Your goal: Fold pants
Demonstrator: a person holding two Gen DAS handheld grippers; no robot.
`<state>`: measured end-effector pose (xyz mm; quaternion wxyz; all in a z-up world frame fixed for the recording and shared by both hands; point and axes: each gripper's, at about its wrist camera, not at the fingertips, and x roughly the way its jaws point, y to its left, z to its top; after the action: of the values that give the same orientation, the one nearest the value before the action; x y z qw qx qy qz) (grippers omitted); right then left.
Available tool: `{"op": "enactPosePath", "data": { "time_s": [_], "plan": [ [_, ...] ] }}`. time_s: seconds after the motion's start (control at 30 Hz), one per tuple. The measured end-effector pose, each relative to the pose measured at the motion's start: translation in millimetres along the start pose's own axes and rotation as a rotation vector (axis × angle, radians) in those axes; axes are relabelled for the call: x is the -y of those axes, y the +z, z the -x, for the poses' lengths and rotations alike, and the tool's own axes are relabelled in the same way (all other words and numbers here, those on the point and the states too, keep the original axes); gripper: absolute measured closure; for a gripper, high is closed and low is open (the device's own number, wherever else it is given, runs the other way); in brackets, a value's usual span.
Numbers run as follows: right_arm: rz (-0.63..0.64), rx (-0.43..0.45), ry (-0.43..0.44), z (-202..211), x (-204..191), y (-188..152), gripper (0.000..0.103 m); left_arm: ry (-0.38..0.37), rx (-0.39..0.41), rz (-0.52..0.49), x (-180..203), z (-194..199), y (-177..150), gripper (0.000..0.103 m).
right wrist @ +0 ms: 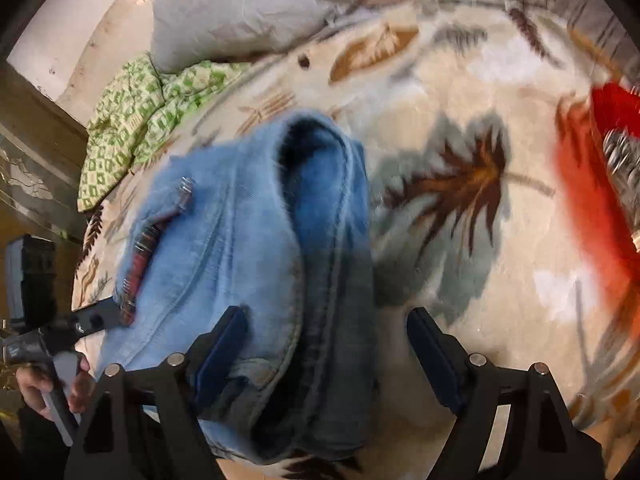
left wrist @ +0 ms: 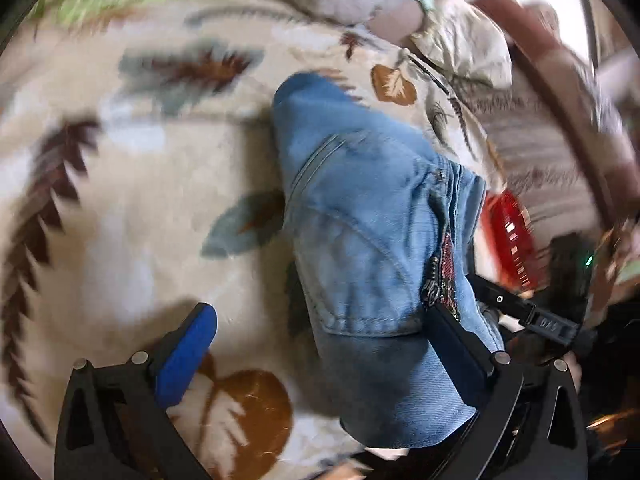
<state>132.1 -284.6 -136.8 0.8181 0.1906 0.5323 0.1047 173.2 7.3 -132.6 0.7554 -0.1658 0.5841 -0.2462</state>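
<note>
A cream blanket (right wrist: 460, 280) printed with brown and grey-blue leaves is covering the bed. A grey pillow (right wrist: 248, 8) is lying at its far end, touching a crumpled green-and-white patterned cloth (right wrist: 136, 128) beside it. A blurred red object (right wrist: 592, 200) is sitting near the blanket's right edge.

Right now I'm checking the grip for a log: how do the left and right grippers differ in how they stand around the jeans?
The left gripper has the jeans bunched against one finger only, its blue-padded finger bare over the blanket. The right gripper straddles the denim's folded edge, cloth lying between both fingers. Neither is pinching; both stand wide open, low over the same jeans.
</note>
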Motion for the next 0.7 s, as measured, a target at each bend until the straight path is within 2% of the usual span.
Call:
{"op": "enactPosePath", "data": {
  "time_s": [0.03, 0.13, 0.23, 0.3, 0.37, 0.4, 0.43, 0.53, 0.63, 0.7],
  "plan": [
    [-0.006, 0.005, 0.014, 2.0, 1.2, 0.4, 0.018, -0.028, -0.004, 0.019, -4.9, -1.3, -0.7, 0.0],
    [0.021, -0.008, 0.03, 3.0, -1.3, 3.2, 0.018, -0.04, -0.007, 0.012, -1.7, 1.4, -0.3, 0.0],
    [0.012, -0.027, 0.111, -1.6, -5.2, 4.9, 0.018, -0.139, -0.007, 0.04, -1.1, 3.1, 0.9, 0.0],
    [0.007, -0.034, 0.135, -8.7, -9.0, 6.4, 0.019, -0.094, -0.039, 0.017, 3.1, -11.2, -1.2, 0.0],
    [0.043, -0.023, 0.105, -15.4, -13.2, 7.1, 0.031, -0.072, -0.012, -0.023, 11.3, -14.3, -2.8, 0.001],
    [0.057, -0.013, 0.093, -15.3, -15.1, 6.7, 0.041, -0.075, -0.011, -0.047, 18.3, -14.0, -3.4, 0.025],
    [0.069, -0.002, 0.101, -13.1, -17.2, 6.2, 0.054, -0.124, -0.011, -0.06, 24.1, -11.7, -3.3, 0.052],
    [0.125, 0.039, 0.085, 2.1, -25.4, 2.8, 0.07, -0.076, 0.017, -0.146, 47.1, -2.2, -6.5, 0.059],
    [0.17, 0.073, 0.073, 13.4, -37.8, 2.1, 0.076, -0.058, 0.043, -0.189, 61.5, 9.9, -6.4, 0.061],
    [0.193, 0.098, 0.079, 24.1, -45.1, 3.9, 0.077, -0.06, 0.1, -0.237, 71.1, 29.7, 0.1, 0.062]
  ]
}}
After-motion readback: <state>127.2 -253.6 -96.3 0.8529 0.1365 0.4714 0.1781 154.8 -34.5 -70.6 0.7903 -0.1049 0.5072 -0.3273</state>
